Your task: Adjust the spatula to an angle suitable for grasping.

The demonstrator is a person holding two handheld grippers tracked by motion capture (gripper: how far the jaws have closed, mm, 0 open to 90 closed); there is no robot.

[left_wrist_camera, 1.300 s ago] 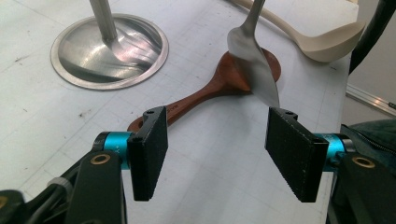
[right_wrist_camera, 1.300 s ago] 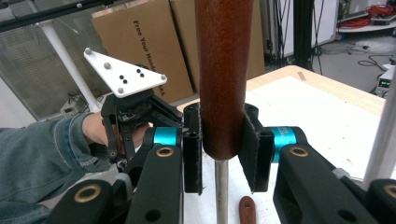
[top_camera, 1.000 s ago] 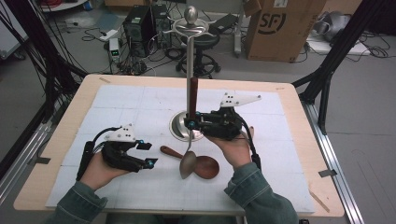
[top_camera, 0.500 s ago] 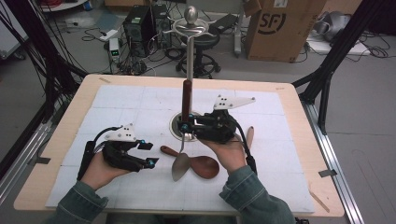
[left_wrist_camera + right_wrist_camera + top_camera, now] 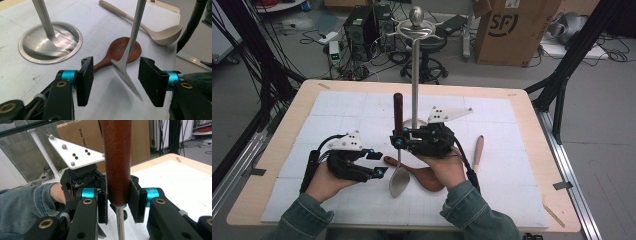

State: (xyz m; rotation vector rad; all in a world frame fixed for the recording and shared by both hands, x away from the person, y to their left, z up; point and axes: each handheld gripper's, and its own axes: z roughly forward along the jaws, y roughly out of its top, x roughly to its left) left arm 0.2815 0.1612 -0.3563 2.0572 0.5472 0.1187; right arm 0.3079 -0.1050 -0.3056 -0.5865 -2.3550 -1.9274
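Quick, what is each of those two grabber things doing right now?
Left gripper: open, jaws just been closing, the metal spatula blade between them untouched.
Right gripper: shut on the spatula's wooden handle, held upright.

Steel ladle (image 5: 126,60) bowl blurred, handle top cut off; stand (image 5: 50,40) pole cropped.

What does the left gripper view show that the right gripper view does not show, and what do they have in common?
Left gripper view alone: the steel blade of the metal spatula hanging between the left gripper's open jaws, which have just been closing, the brown wooden spoon, the pale ladle and the stand's round base.
Right gripper view alone: the right gripper clamped on the spatula's wooden handle, and a cardboard box.
Both: the spatula's metal shaft and the white mat.
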